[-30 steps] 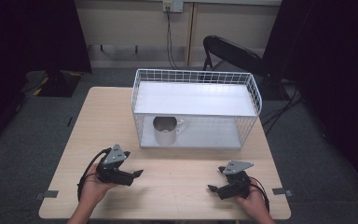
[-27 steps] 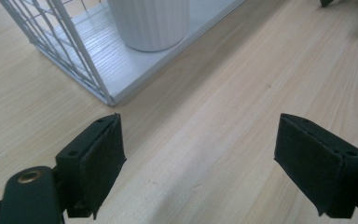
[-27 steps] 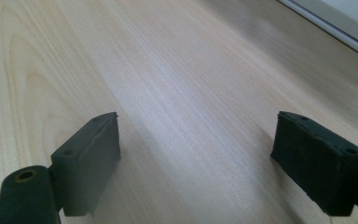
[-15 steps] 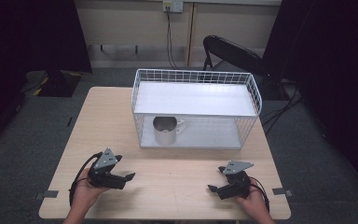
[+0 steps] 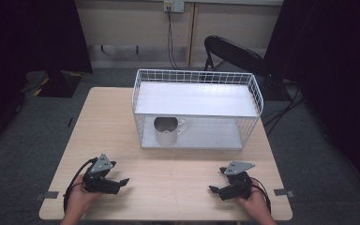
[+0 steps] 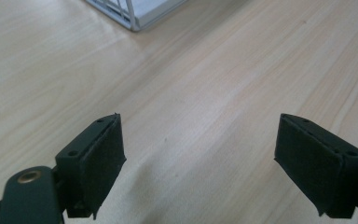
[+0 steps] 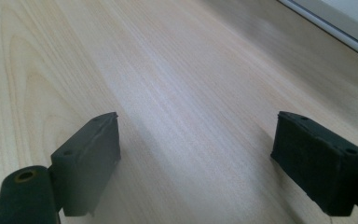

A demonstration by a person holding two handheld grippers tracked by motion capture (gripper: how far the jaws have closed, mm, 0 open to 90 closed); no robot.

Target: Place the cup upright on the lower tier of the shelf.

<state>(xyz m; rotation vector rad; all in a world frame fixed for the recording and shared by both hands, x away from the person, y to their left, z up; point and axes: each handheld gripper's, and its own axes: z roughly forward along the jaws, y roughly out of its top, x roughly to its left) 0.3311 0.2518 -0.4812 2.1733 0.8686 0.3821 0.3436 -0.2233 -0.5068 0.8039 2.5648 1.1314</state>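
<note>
Resting low near the table's (image 5: 122,117) front edge, your left gripper (image 5: 119,183) and right gripper (image 5: 215,189) both have jaws spread wide, grasping nothing; the metal cup (image 5: 166,131) sits well apart, on the wire rack's (image 5: 255,93) lower shelf.

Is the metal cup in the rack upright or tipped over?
Upright: the cup stands on the rack's lower shelf, open mouth facing up.

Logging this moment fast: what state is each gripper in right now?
Left gripper: open, holding nothing, low over the table.
Right gripper: open, holding nothing, low over the table.
</note>
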